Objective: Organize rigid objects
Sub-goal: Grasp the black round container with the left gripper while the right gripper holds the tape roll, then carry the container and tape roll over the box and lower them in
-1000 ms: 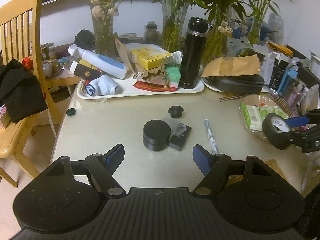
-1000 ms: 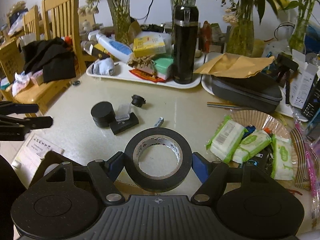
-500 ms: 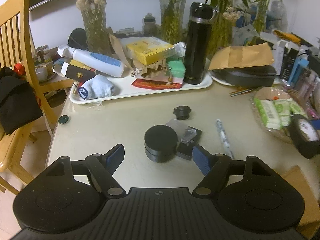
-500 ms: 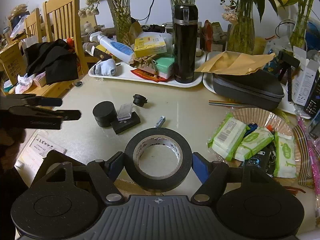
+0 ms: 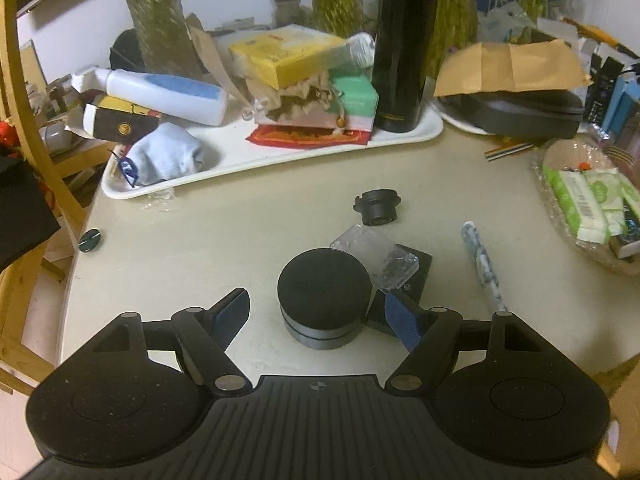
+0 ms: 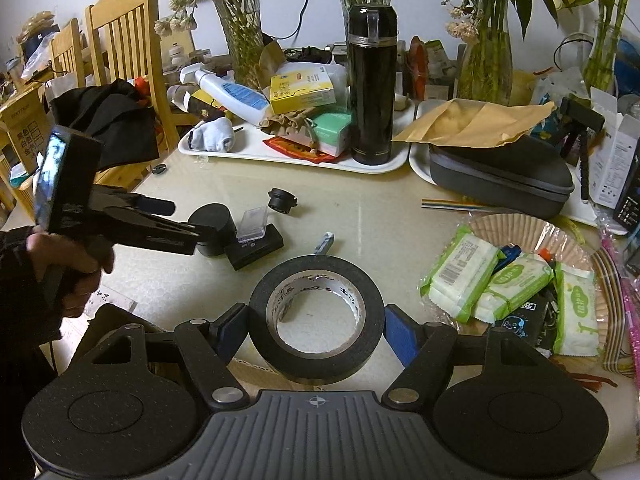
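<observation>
A black round tin (image 5: 323, 298) stands on the beige table, and my open left gripper (image 5: 318, 316) reaches around it with a blue pad on each side, not touching. Beside the tin lie a clear plastic case (image 5: 376, 254) on a black flat box (image 5: 416, 272), a small black lens cap (image 5: 377, 206) and a patterned pen (image 5: 483, 264). My right gripper (image 6: 316, 330) is shut on a black tape roll (image 6: 316, 322), held above the table's near edge. The left gripper (image 6: 188, 236) also shows in the right wrist view, at the tin (image 6: 214, 224).
A white tray (image 5: 280, 156) at the back holds a black flask (image 5: 404, 46), boxes, a bottle and a sock. A dark zip case (image 6: 500, 172) under brown paper and a basket of wipes (image 6: 520, 276) sit right. A wooden chair (image 6: 120, 60) stands left.
My left gripper has moved forward and down toward the black tin, which now sits between its fingers. The right gripper holds the tape roll nearly still.
</observation>
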